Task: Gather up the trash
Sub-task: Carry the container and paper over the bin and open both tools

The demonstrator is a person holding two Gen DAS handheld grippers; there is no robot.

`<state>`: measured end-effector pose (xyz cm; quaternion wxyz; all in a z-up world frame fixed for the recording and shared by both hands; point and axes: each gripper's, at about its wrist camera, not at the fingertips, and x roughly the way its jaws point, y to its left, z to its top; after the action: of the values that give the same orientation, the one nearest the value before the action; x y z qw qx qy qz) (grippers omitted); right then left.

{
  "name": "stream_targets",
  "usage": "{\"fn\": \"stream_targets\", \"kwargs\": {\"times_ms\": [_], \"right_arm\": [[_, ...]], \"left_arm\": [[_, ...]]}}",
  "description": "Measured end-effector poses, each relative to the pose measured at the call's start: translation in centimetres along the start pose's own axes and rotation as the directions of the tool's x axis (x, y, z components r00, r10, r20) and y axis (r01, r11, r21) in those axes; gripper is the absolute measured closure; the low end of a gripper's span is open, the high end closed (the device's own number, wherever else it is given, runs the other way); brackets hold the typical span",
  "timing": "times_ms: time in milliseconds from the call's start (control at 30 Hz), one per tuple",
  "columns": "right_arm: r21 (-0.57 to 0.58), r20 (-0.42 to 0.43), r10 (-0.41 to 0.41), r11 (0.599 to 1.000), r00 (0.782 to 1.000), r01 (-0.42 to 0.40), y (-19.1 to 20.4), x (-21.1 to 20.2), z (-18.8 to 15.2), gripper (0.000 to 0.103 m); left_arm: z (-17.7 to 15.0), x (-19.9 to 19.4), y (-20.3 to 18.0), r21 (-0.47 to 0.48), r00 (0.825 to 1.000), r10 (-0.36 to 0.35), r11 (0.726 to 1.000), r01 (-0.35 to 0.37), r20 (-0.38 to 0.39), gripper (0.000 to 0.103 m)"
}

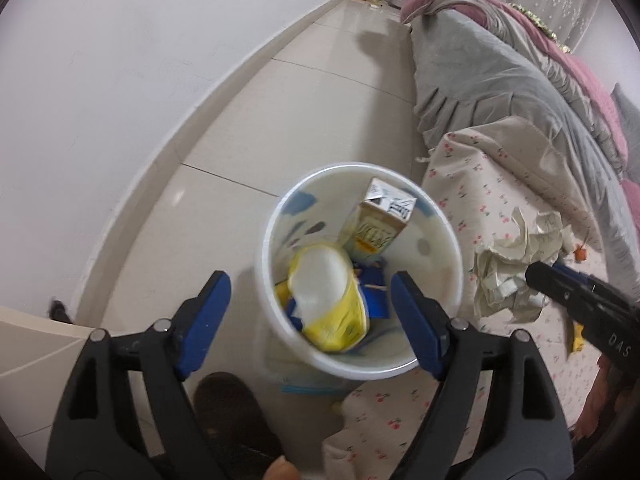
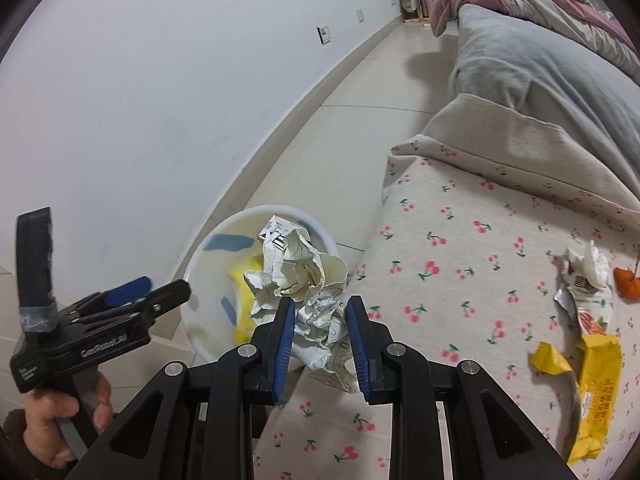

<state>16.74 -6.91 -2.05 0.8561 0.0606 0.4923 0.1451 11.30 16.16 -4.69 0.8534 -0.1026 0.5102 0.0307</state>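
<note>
On the left, the left gripper point(image 1: 310, 324) hangs over the white round plastic bin point(image 1: 448, 240), its blue-padded fingers point(image 1: 208, 316) spread wide with nothing between them; the right one reaches over the bin's near rim. The bin stands on the pale tiled floor point(image 1: 304, 92) just beside the bed edge. Inside it lie a yellow and white crumpled snack bag point(image 1: 330, 300) and a small beige drink carton point(image 1: 376, 220) leaning against the far wall.

To the right, the right gripper point(image 2: 320, 344) has its fingers point(image 2: 282, 344) clamped narrow on a ball of crumpled white paper point(image 2: 304, 280), held at the bed's edge with the bin just beyond it. Further right, on the cherry-print bedsheet point(image 2: 460, 248), lie a torn yellow wrapper point(image 2: 592, 384), a crumpled white printed wrapper point(image 2: 584, 284) and a small orange scrap point(image 2: 628, 280).
</note>
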Motion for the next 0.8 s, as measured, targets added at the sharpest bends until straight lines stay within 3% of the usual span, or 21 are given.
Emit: {"fn": "stream_targets", "kwargs": {"times_ms": [100, 467, 500, 567, 633, 800], "right_arm": [[-0.001, -0.01, 0.0, 1.0, 1.0, 0.0, 0.4, 0.9, 0.1, 0.075], [-0.04, -0.002, 0.022, 0.999, 1.0, -0.022, 1.8, 3.5, 0.6, 0.071], [-0.041, 0.0, 0.03, 0.999, 1.0, -0.03, 1.8, 3.7, 0.7, 0.069], [-0.04, 0.001, 0.047, 0.998, 0.999, -0.046, 1.9, 3.4, 0.5, 0.052], [-0.025, 0.01, 0.048, 0.999, 0.999, -0.048, 1.7, 3.1, 0.5, 0.044], [-0.009, 0.029, 0.045, 0.999, 0.999, -0.045, 0.9, 1.8, 0.4, 0.043]], "left_arm": [[-0.4, -0.1, 0.8, 0.007, 0.999, 0.038, 0.999, -0.038, -0.011, 0.016], [-0.9, -0.8, 3.0, -0.027, 0.999, 0.049, 0.998, -0.05, -0.023, 0.012], [-0.9, -0.9, 3.1, -0.031, 0.999, 0.049, 0.998, -0.049, -0.022, 0.012], [-0.8, -0.9, 3.0, -0.034, 0.999, 0.046, 0.998, -0.047, -0.019, 0.011], [-0.7, -1.1, 3.0, -0.035, 0.999, 0.041, 0.999, -0.041, -0.013, 0.011], [-0.6, -1.2, 2.8, -0.041, 1.0, 0.028, 0.999, -0.028, -0.011, 0.01]]}}
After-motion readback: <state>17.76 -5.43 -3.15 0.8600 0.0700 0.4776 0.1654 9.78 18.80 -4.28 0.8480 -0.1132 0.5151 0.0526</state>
